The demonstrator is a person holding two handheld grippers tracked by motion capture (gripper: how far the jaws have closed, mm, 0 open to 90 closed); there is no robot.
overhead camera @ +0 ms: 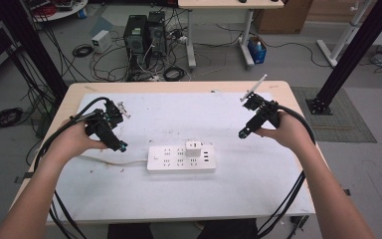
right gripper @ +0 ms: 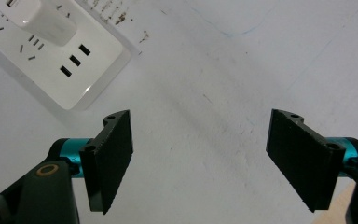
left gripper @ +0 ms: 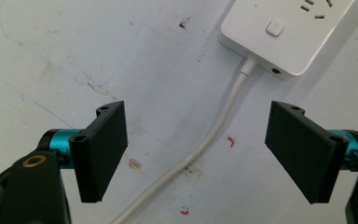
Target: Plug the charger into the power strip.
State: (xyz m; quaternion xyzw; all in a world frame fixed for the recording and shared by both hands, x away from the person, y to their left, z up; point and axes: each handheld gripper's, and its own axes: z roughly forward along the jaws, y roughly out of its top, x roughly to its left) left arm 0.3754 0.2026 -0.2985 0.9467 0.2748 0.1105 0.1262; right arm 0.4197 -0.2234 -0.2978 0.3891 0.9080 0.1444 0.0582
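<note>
White power strip [overhead camera: 181,159] lies flat at middle of bench [overhead camera: 278,89], on white mat [overhead camera: 179,117]. White adapter [overhead camera: 194,147] plugged into strip's top face, upright, toward its right end. Strip's white cord [overhead camera: 110,162] runs left across mat.

Left hand-held gripper [overhead camera: 123,147]: jaws wide apart, nothing between pads; hovers just left of strip, cord [left gripper: 214,135] passing under gap.

Right hand-held gripper [overhead camera: 240,134]: jaws wide apart, holding nothing; near strip's right end [right gripper: 65,60], apart from it.

Floor behind bench: computer towers [overhead camera: 145,34], loose cables.
</note>
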